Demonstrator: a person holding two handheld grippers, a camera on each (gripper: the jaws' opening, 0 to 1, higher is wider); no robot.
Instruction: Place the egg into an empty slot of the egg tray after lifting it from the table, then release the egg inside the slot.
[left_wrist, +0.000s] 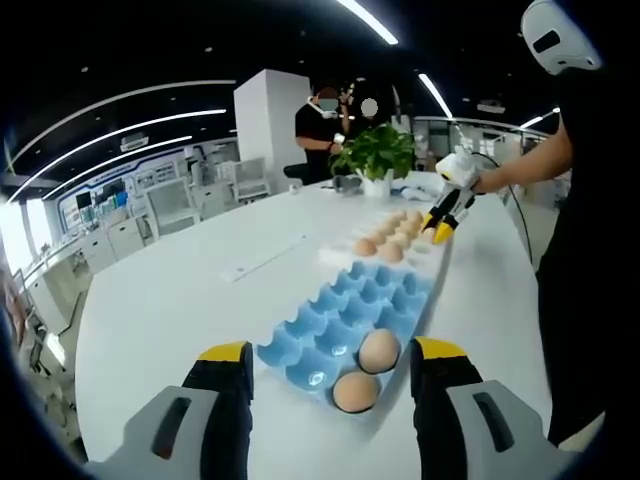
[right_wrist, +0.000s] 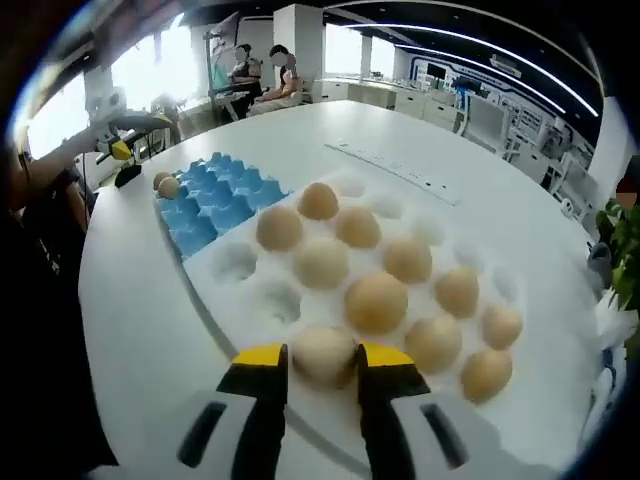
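A blue egg tray (left_wrist: 345, 320) lies on the white table (left_wrist: 170, 310), with two brown eggs (left_wrist: 378, 350) in its nearest slots. My left gripper (left_wrist: 332, 352) stands open just short of that end, nothing between its jaws. Beyond the blue tray is a white tray (right_wrist: 240, 265) holding several eggs. My right gripper (right_wrist: 323, 358) is shut on a pale egg (right_wrist: 322, 348) at this tray's near edge, one jaw against each side. From the left gripper view, the right gripper (left_wrist: 443, 222) hangs over those eggs (left_wrist: 390, 245). The blue tray (right_wrist: 215, 195) lies further off.
A potted plant (left_wrist: 375, 152) stands at the table's far end, with two people behind it. A long white strip (left_wrist: 265, 258) lies on the table left of the trays. The person holding the grippers stands at the table's right edge (left_wrist: 580, 250).
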